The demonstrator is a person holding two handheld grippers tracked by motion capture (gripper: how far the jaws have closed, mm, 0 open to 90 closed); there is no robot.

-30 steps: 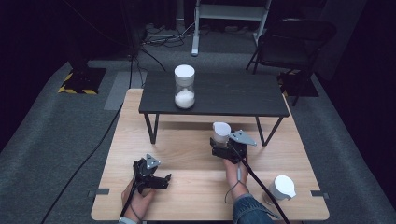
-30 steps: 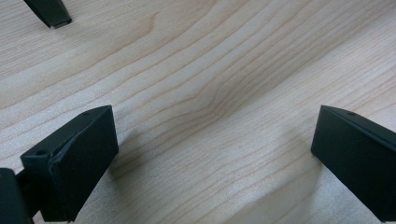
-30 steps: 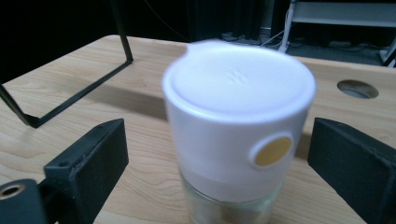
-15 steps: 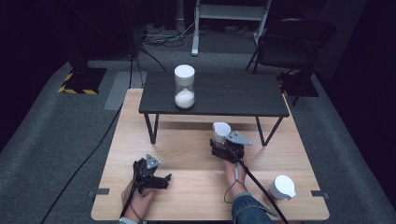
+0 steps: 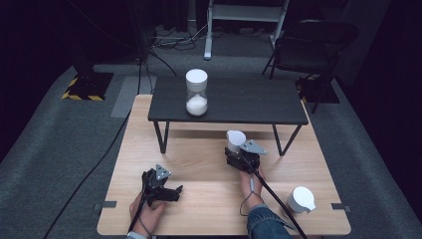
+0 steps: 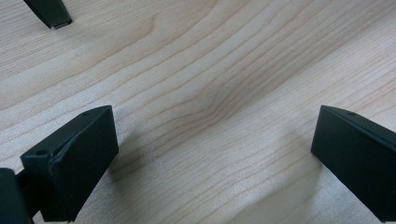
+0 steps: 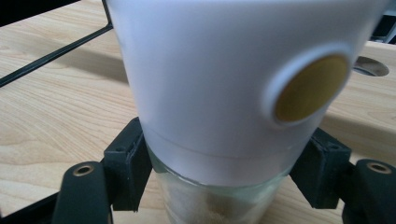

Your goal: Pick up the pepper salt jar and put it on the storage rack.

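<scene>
The right gripper [image 5: 238, 149] clamps a clear glass jar with a white plastic dispenser lid [image 7: 224, 93], which stands on the light wooden table [image 5: 199, 199] just in front of the low black shelf [image 5: 229, 102]. Its jaws have just been closing, and they now press the glass body immediately below the lid, one on each side, where the wall is straight and the grip is judged least likely to slip. The right hand [image 5: 250, 183] lies low and level behind the jar, with the gripper pointing forward toward the shelf. The left gripper [image 5: 164, 191] rests idle on the table near the person, jaws spread wide with bare wood between them, well apart from the jar.
</scene>
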